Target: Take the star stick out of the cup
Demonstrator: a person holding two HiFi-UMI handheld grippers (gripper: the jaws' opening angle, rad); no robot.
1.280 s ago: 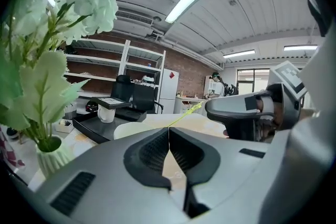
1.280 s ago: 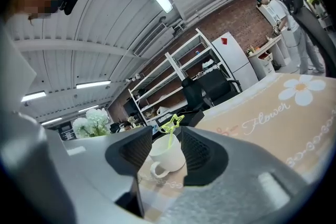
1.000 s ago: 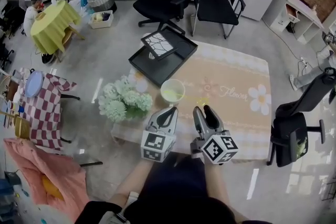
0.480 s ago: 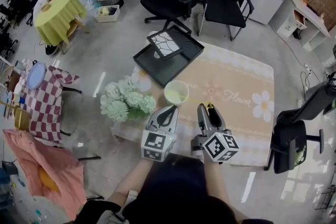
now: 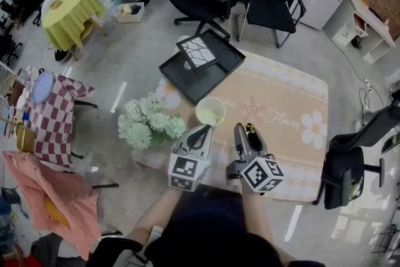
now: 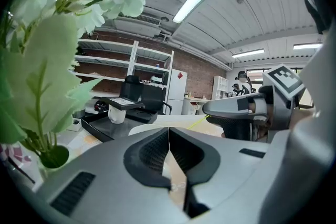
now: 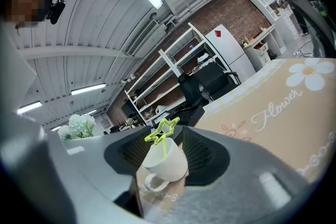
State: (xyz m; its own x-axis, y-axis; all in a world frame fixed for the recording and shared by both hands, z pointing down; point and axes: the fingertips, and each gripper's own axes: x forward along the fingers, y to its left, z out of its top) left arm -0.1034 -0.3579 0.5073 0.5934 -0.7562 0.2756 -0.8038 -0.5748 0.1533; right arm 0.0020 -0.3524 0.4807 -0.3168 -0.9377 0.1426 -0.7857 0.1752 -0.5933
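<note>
Right gripper view: our right hand-held gripper (image 7: 166, 140) gapes before the white ceramic cup (image 7: 169, 166) holding the yellow-green star stick (image 7: 160, 131); left hand-held gripper (image 6: 169, 139) pinched closed, empty; beige bench (image 7: 299, 134) says "Flower".

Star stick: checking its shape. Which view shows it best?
Right gripper view: the star stick stands clear in the cup. Head view: a green blur in the cup; left gripper view: a green sliver.

Low table (image 5: 294, 162), covered by a beige cloth (image 5: 284, 94) printed with a white daisy and script lettering. Black tray (image 5: 220, 69) at the far left corner, set askew and apparently overhanging the edge a little. Pale cup (image 5: 210, 112) upright on the cloth just nearer than the tray. Flowers (image 5: 147, 122), pale green, at the left edge beside the cup; their vase is hidden under the blooms in the head view.
</note>
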